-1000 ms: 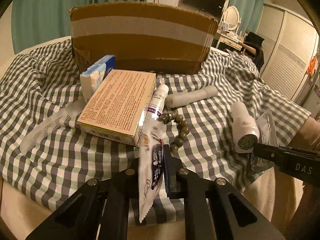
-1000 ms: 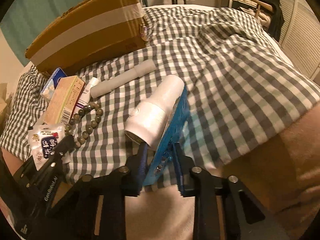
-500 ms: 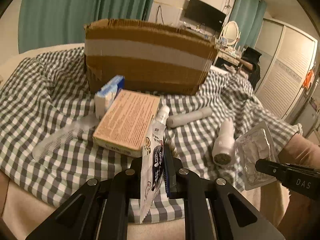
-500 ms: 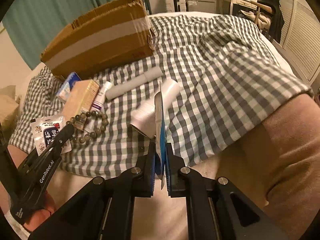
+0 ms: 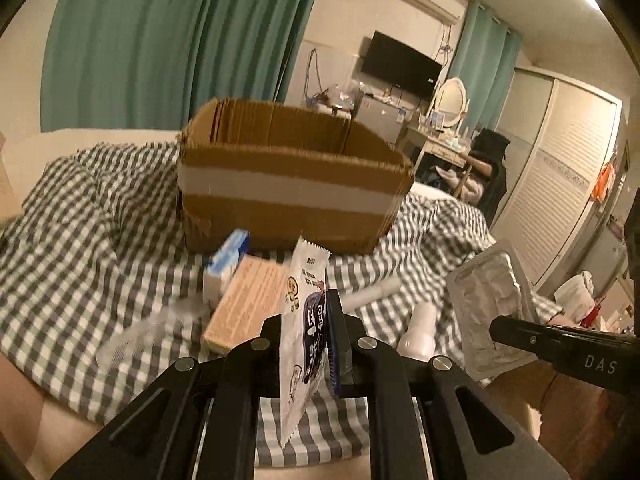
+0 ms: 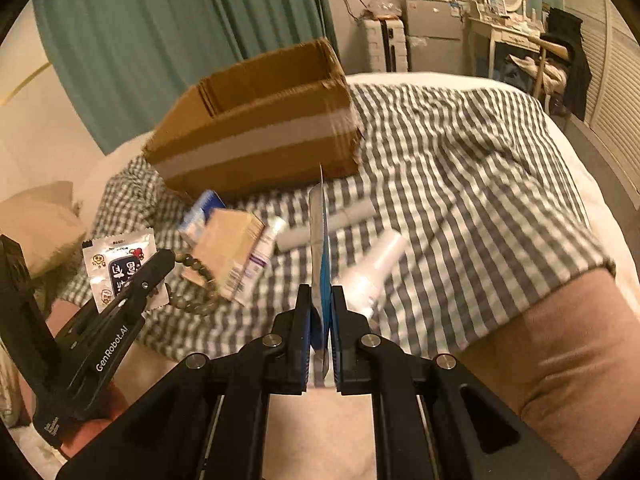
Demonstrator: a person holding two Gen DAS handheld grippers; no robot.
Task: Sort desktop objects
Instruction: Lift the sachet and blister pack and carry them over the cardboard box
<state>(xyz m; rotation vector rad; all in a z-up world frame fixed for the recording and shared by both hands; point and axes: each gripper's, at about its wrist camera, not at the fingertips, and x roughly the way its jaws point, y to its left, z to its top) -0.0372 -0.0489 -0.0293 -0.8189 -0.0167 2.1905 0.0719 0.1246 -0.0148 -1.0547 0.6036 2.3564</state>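
Observation:
My left gripper (image 5: 306, 316) is shut on a white snack sachet (image 5: 303, 312) with dark print and holds it upright above the bed; the sachet also shows in the right wrist view (image 6: 120, 264). My right gripper (image 6: 320, 300) is shut on a flat blister pack (image 6: 321, 240), seen edge-on there and face-on in the left wrist view (image 5: 490, 312). An open cardboard box (image 5: 288, 184) with a white tape band stands behind on the checked cloth (image 6: 460, 184).
On the cloth lie an orange carton (image 5: 244, 304), a blue-white box (image 5: 226, 264), a clear comb (image 5: 148, 332), a white bottle (image 6: 372, 268), a grey tube (image 6: 332, 224), a cream tube (image 6: 264, 248) and a bead bracelet (image 6: 196, 280). The bed edge is close below.
Both grippers have risen and drawn back from the cloth with their packs. The blister pack left the cloth beside the white bottle. The inside of the box has come into view.

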